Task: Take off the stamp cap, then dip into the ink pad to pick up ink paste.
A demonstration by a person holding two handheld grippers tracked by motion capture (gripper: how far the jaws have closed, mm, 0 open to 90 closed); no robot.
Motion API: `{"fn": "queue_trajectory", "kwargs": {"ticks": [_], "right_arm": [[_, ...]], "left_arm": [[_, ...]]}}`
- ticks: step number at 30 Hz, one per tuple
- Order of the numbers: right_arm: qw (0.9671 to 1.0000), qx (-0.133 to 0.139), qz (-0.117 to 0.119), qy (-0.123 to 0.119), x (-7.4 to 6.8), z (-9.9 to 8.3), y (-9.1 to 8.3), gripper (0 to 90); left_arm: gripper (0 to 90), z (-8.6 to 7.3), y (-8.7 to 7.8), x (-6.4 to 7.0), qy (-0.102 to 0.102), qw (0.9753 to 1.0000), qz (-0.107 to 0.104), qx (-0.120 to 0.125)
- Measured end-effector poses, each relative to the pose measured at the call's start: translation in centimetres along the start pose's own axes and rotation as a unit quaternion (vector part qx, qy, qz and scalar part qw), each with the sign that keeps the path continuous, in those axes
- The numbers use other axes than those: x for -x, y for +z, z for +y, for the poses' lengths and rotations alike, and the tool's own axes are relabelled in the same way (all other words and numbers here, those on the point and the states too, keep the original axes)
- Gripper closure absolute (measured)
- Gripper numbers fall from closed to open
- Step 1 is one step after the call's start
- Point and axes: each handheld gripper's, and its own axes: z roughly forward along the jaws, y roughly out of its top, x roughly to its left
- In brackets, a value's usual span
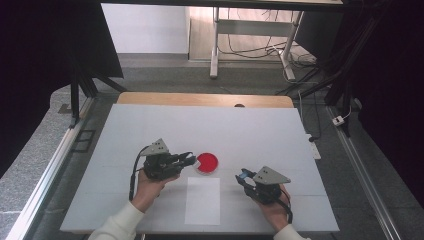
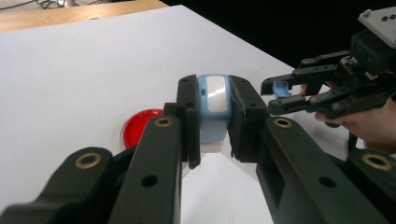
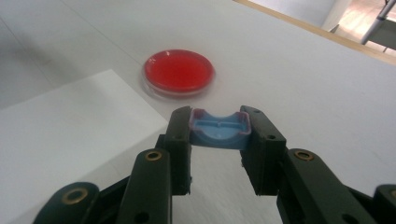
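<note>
My left gripper [image 2: 214, 95] is shut on a light blue block with a pale glossy panel [image 2: 214, 109], held just above the table. In the high view it [image 1: 190, 159] sits right beside a round red dish with a clear rim [image 1: 207, 163]. My right gripper [image 3: 218, 120] is shut on a small blue curved clip [image 3: 219, 131]; it [image 1: 243, 175] hovers to the right of the dish, apart from it. The left gripper view shows the right gripper [image 2: 280, 95] off to the right with the clip [image 2: 280, 87] between its tips.
A white paper sheet [image 1: 202, 200] lies on the white table top [image 1: 250, 130] just in front of the dish, between my hands. The table's wooden far edge [image 1: 200, 99] runs along the back. Desk legs and cables stand on the floor beyond.
</note>
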Motion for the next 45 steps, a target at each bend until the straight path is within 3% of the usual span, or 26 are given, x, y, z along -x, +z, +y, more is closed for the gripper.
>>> {"fn": "queue_trajectory", "kwargs": {"ticks": [8, 18, 26, 45], "right_arm": [[0.9998, -0.003, -0.017, 0.003, 1.9, -1.4, -2.5, 64.8], [0.9992, -0.007, -0.039, 0.006, 3.4, -2.3, -3.6, 64.7], [0.9989, -0.015, -0.044, 0.003, 3.6, -2.6, -3.3, 64.7], [0.9988, -0.014, -0.046, 0.003, 3.6, -2.6, -3.3, 64.6]], "left_arm": [[76.0, 0.0, 0.0, -0.1, 0.001, 1.0000, 0.005, 0.000], [76.0, 0.5, -0.5, -0.4, 0.005, 0.9998, 0.015, 0.009], [75.9, 0.9, -0.3, -0.4, 0.012, 0.9998, 0.016, 0.008], [75.8, 1.4, 1.6, -0.8, 0.041, 0.9979, 0.034, -0.036]]}}
